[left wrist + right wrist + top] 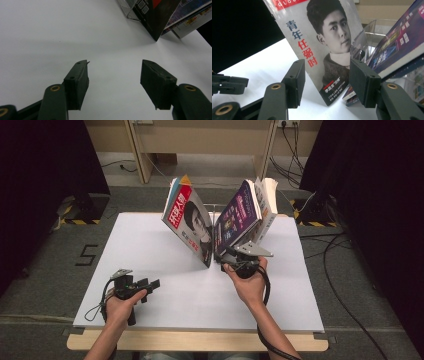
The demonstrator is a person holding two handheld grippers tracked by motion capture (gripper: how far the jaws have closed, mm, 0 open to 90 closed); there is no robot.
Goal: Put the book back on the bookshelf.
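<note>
High view: right gripper (235, 261) jaws spread, nearing grey portrait-cover magazine (192, 222); next, clamp its lower corner. Left gripper (150, 285) spread, idle.

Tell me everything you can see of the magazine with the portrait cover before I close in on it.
The portrait magazine is thin and glossy, with a grey cover, a red masthead and red and blue Chinese characters. It stands tilted, its top leaning left, its bottom corner on the white table beside a clear stand. The right claw is open in front of its lower corner, not gripping.
</note>
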